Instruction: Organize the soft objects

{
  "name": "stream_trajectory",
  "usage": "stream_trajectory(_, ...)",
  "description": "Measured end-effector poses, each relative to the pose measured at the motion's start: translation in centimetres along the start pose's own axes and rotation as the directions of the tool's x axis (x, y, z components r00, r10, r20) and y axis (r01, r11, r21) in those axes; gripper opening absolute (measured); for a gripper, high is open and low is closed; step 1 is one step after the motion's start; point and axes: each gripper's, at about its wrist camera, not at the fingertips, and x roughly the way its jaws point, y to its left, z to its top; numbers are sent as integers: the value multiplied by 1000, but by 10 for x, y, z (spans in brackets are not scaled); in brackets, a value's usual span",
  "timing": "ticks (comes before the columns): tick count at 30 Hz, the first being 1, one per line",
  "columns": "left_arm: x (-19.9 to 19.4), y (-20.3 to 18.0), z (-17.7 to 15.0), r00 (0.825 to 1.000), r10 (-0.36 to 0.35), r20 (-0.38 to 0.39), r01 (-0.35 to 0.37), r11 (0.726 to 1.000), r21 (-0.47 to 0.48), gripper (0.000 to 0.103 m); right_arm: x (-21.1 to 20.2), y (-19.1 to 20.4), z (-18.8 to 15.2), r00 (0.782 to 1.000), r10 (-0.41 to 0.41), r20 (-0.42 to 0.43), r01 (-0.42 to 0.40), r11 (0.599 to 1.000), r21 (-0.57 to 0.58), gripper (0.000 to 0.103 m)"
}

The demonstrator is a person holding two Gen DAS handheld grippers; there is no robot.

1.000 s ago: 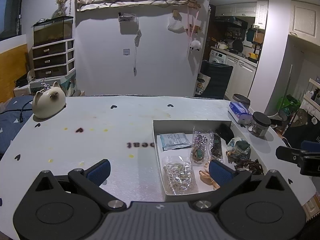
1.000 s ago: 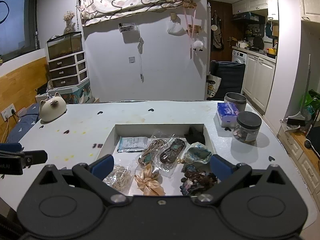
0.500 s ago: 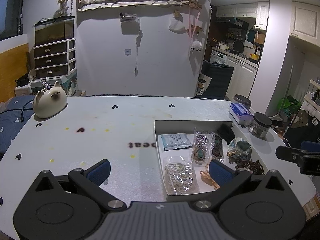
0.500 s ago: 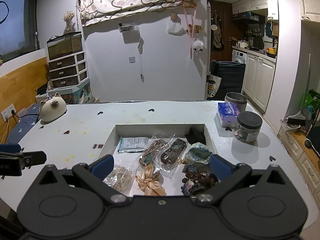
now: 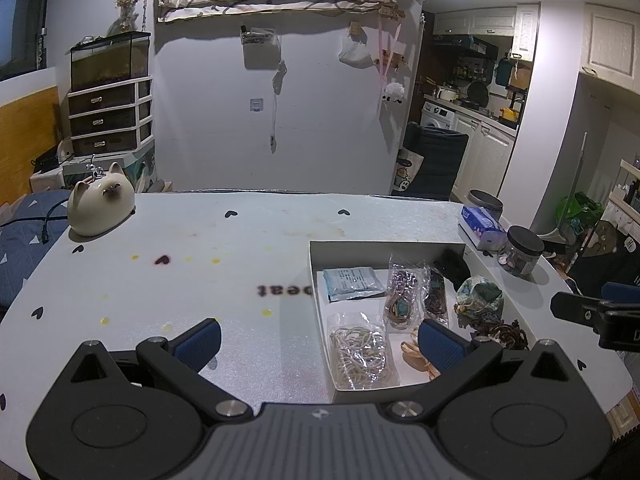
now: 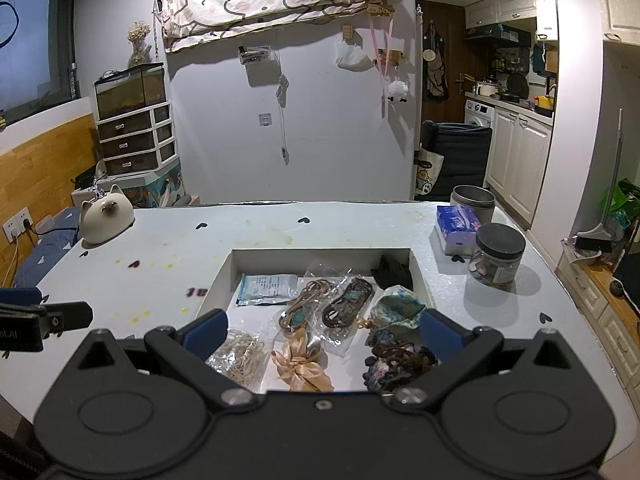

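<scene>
- Both tongs spread wide, empty: left gripper [image 5: 318, 342], right gripper [image 6: 323, 330].
- White tray [image 6: 320, 255] below right gripper; satin bow [image 6: 300, 364] at 6 o'clock inside.
- Bow likely light, limp, slick; pinch the centre knot.

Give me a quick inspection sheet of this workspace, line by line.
Surface: white table, stained, heart marks.
Job's things: white tray holding satin bow, bagged rubber bands, dark scrunchie, floral pouch.
Clutter: cat figurine, tissue pack, lidded jar, tin.
Grippers: left gripper and right gripper, both open, empty.
Cables: one plugged into wall socket.
Surroundings: drawers, kitchen.
</scene>
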Motion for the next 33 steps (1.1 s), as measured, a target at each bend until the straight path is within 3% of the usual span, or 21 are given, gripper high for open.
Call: stream_trajectory(33, 0, 3, -1, 1000, 7, 0, -7, 1000, 0, 103, 5, 5, 0, 1000, 4, -8, -4, 1000, 6, 103)
